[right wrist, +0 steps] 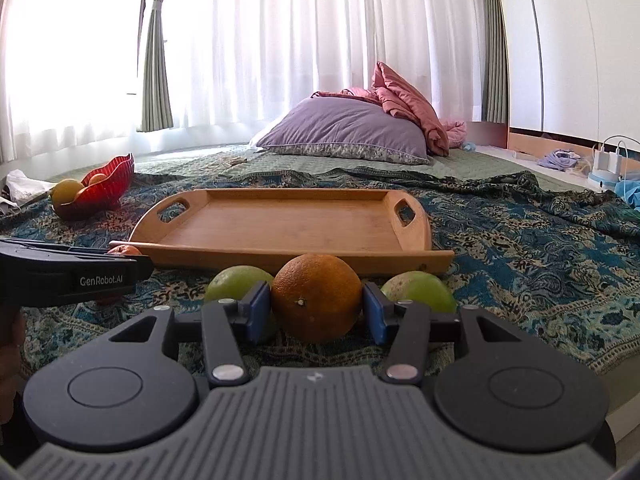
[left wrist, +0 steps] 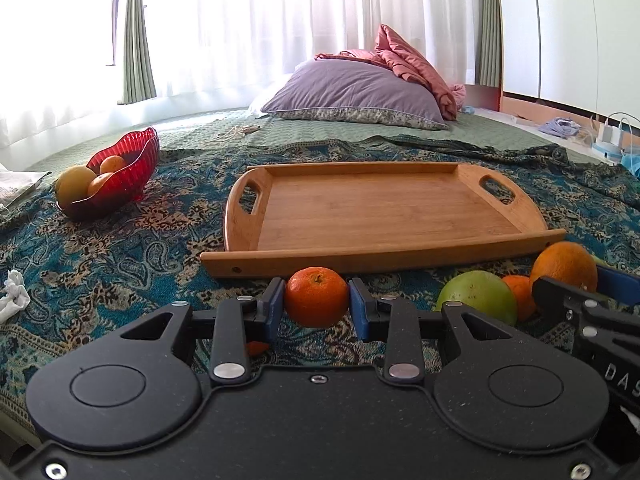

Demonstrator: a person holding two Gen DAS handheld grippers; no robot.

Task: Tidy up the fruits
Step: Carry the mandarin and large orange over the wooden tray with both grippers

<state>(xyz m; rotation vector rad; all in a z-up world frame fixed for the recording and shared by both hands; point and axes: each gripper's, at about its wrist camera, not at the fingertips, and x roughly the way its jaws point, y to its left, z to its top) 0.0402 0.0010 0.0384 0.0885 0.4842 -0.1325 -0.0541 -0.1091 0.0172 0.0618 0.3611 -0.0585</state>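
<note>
Small mandarin (left wrist: 316,297) gripped between left gripper (left wrist: 316,304) pads, near the tray's (left wrist: 400,258) near rim. Right gripper (right wrist: 317,308) straddles large orange (right wrist: 317,297), contact unclear, between two green fruits (right wrist: 236,282). Advice: lift both straight up, clear the rim, set down apart.

My left gripper (left wrist: 316,300) and right gripper (right wrist: 317,304) are matte black, with round hubs, silver rivets and blue jaws. The left one's side reads "GenRobot.AI"; the right has a ribbed grey housing.
</note>
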